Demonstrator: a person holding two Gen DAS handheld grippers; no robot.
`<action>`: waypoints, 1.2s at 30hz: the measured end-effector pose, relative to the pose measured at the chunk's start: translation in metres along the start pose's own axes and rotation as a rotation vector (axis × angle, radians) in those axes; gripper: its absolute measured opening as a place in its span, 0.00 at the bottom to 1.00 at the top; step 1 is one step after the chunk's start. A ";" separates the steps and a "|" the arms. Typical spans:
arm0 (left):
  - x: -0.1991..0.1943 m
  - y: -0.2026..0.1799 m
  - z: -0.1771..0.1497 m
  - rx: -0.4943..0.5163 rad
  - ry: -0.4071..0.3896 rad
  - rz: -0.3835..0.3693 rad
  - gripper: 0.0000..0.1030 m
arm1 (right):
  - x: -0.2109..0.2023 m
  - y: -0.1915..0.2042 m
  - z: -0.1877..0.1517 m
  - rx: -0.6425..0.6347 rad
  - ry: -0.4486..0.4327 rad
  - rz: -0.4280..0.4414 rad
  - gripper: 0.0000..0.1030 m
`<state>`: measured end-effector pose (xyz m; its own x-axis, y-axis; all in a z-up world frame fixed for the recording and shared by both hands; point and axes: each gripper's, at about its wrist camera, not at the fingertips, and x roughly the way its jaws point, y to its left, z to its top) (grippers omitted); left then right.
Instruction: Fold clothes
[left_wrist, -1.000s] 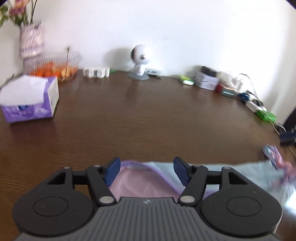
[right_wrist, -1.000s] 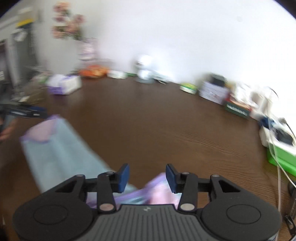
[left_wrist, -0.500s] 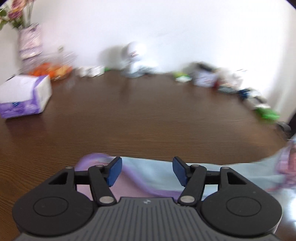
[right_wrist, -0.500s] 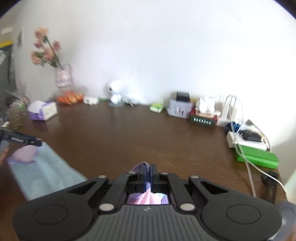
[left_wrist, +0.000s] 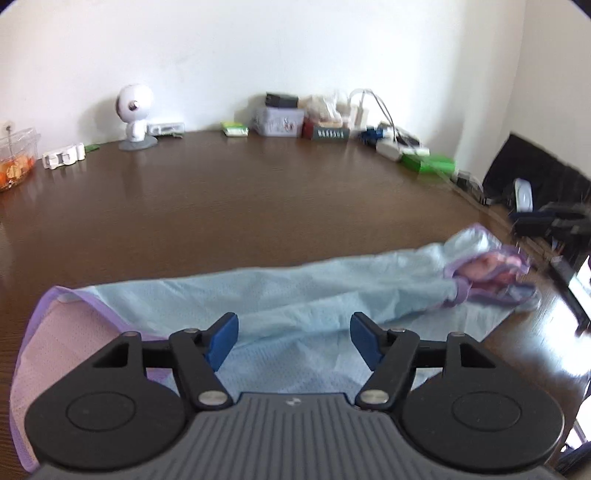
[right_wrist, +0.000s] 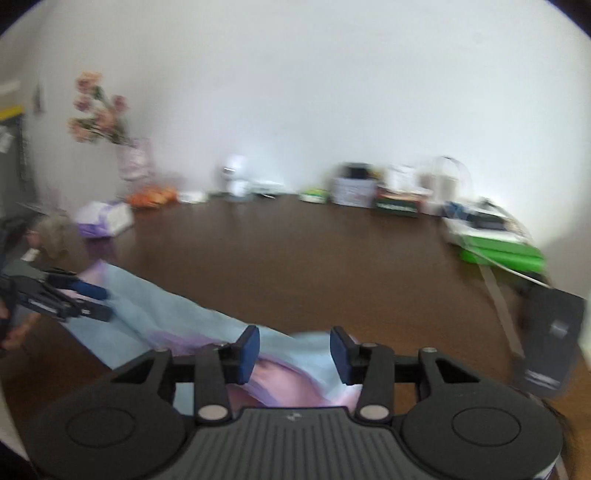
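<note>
A light blue garment (left_wrist: 295, 295) with purple trim lies stretched across the near edge of the brown table (left_wrist: 258, 192), its pink lining showing at both ends. The left gripper (left_wrist: 293, 334) hangs over its middle, blue fingers spread wide and holding nothing. The right gripper (right_wrist: 293, 354) sits above the other bunched end, also wide open and empty. At the far left, a clear bowl (left_wrist: 16, 155) holds orange pieces, too blurred to name. A vase (right_wrist: 133, 160) holds pink flowers. A purple tissue box (right_wrist: 105, 219) shows white tissue at its top.
</note>
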<state>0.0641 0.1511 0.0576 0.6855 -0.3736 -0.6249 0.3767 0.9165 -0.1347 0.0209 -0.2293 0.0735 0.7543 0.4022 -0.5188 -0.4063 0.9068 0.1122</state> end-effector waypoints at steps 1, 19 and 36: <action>-0.005 0.004 0.004 -0.029 -0.017 0.005 0.68 | 0.014 0.012 0.005 -0.016 0.004 0.057 0.40; 0.001 0.029 0.027 -0.183 -0.023 0.311 0.73 | 0.069 0.075 -0.009 -0.259 0.190 0.392 0.20; 0.023 -0.041 0.025 -0.112 -0.004 0.192 0.78 | -0.029 -0.036 -0.027 -0.262 0.028 0.146 0.76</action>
<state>0.0794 0.1016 0.0679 0.7406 -0.1906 -0.6443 0.1673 0.9810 -0.0979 -0.0002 -0.2771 0.0616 0.6649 0.5189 -0.5372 -0.6315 0.7747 -0.0333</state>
